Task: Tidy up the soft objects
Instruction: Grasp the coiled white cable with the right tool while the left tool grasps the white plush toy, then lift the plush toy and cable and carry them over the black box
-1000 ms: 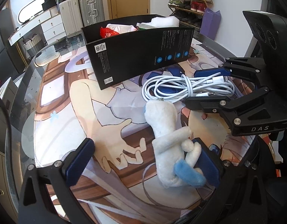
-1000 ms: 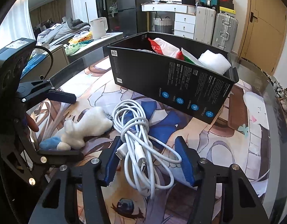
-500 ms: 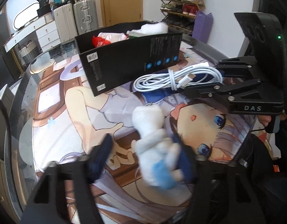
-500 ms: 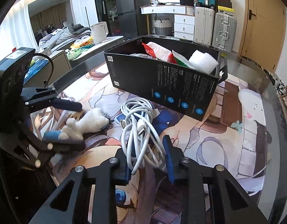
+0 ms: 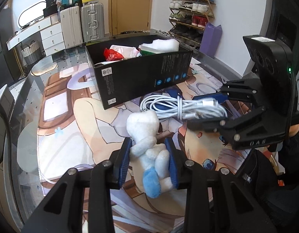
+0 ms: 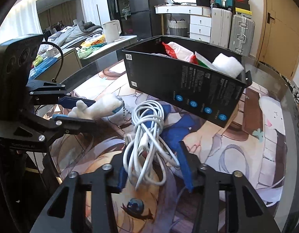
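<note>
**Both grippers have something, box still waiting**

The glass table [image 5: 23,104] is the biggest thing here, with a printed cartoon mat [image 5: 71,136] spread across most of it. On the mat stands a long black box [image 5: 141,77], open at the top and already holding a red and white bag [image 5: 112,53], a green packet [image 5: 147,50] and a white fluffy wad [image 5: 165,44]. The box sits toward the far side of the mat, and both held items are on the near side of it.

The left gripper [image 5: 148,161] has just been closing, and its 2 blue pads are now squeezing the small white plush toy [image 5: 144,136] around its lower body. The toy's blue foot pokes out toward the camera, and its head points toward the box, a little bead chain [image 6: 126,112] dangling from the top.

The right gripper [image 6: 155,165] has just been opening a bit after a tight squeeze. The coiled white cable [image 6: 147,136] lies between its jaws and looks lifted off the mat, bunched against the left pad [image 6: 123,174]. Can't tell if the right pad actually presses on it. The cable is just beside the toy, right in front of the box.
</note>
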`<move>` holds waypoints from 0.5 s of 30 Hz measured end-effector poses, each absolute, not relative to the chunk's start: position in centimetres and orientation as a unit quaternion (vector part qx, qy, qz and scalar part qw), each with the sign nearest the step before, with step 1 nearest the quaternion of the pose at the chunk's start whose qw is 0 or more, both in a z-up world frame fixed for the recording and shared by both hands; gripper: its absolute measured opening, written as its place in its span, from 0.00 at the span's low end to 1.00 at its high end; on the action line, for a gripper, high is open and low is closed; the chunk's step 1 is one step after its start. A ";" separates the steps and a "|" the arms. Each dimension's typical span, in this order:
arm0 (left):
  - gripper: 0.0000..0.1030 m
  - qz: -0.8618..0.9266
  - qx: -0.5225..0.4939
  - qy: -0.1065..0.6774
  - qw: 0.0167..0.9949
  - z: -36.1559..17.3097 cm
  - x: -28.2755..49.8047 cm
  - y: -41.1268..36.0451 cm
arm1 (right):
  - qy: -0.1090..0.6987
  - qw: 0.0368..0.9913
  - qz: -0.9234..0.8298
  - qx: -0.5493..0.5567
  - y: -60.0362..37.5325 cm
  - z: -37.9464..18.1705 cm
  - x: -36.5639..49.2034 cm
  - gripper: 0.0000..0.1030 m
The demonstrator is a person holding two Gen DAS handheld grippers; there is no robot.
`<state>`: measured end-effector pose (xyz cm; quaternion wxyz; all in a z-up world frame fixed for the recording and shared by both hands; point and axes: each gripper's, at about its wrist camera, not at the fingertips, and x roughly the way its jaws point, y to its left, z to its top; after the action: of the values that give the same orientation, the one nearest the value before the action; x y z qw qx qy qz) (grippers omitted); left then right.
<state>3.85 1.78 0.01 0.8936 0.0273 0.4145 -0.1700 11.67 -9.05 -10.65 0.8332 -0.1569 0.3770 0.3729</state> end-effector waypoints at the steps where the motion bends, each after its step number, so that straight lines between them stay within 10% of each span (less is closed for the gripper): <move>1: 0.32 -0.169 0.025 0.413 0.894 0.1 3.9 1.9 | 0.376 0.833 0.373 -0.159 -8.9 -10.7 11.7 0.49; 11: 0.32 -0.155 0.012 0.402 0.902 0.7 4.0 2.5 | 0.370 0.838 0.365 -0.166 -7.6 -10.9 11.9 0.54; 15: 0.32 -0.152 0.006 0.395 0.906 1.1 3.9 2.8 | 0.366 0.839 0.364 -0.175 -7.0 -11.0 11.8 0.37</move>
<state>3.91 2.80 1.11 0.9062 0.0060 0.3946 -0.1518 11.79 -7.00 -10.98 0.8389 -0.1746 0.3656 0.3635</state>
